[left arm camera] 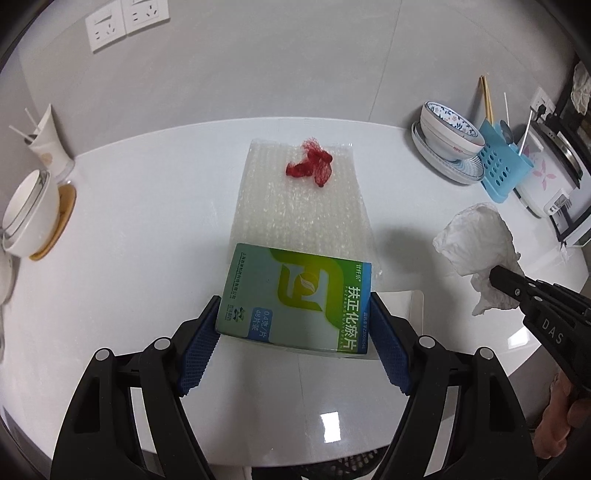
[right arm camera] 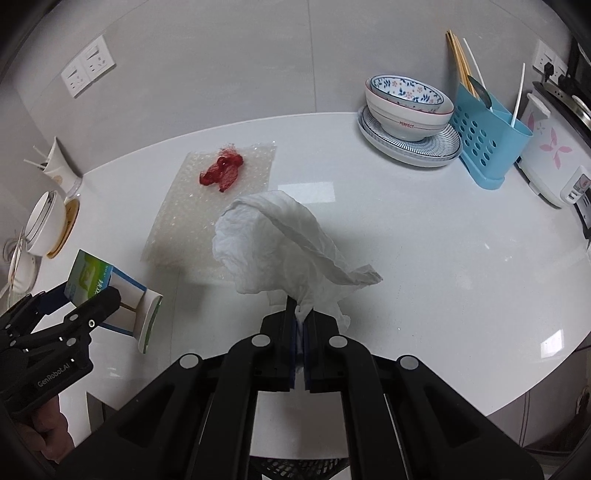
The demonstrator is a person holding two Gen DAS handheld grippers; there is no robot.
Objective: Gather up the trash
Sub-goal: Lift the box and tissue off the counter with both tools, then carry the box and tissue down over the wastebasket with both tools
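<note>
**Both claws carrying trash above the white surface**

Nearest to me, the left claw (left arm camera: pixel 295 332) is gripping a green and white box (left arm camera: pixel 295 299), its blue pads (left arm camera: pixel 199 350) pressing on the two opposite sides. The box is hanging clear of the surface (left arm camera: pixel 129 221), and from the right wrist view one end flap is standing open.

Beside it, the right claw (right arm camera: pixel 301 314) is squeezing together on a crumpled white tissue (right arm camera: pixel 280 243), pinching a twisted corner between its fingers. The rest of the tissue is billowing up and forward, off the surface. A hand (left arm camera: pixel 561 424) is showing behind that claw's handle.

Just beyond the box, a sheet of bubble wrap (left arm camera: pixel 299 206) is lying flat on the surface. A wad of red netting (left arm camera: pixel 312 166) is sitting on the far end of the wrap.

Farther out on the left edge, a white bowl (left arm camera: pixel 29 218) is resting on a yellowish coaster, with a white cup (left arm camera: pixel 48 144) holding sticks behind it. On the far right, patterned bowls (right arm camera: pixel 410 107) are sitting stacked on a striped plate (right arm camera: pixel 410 147), next to a blue utensil caddy (right arm camera: pixel 487 140) holding chopsticks and a spoon. A white cooker (right arm camera: pixel 554 162) with a pink flower print is standing beyond the caddy. Wall sockets (left arm camera: pixel 125 22) are showing on the grey wall behind.
</note>
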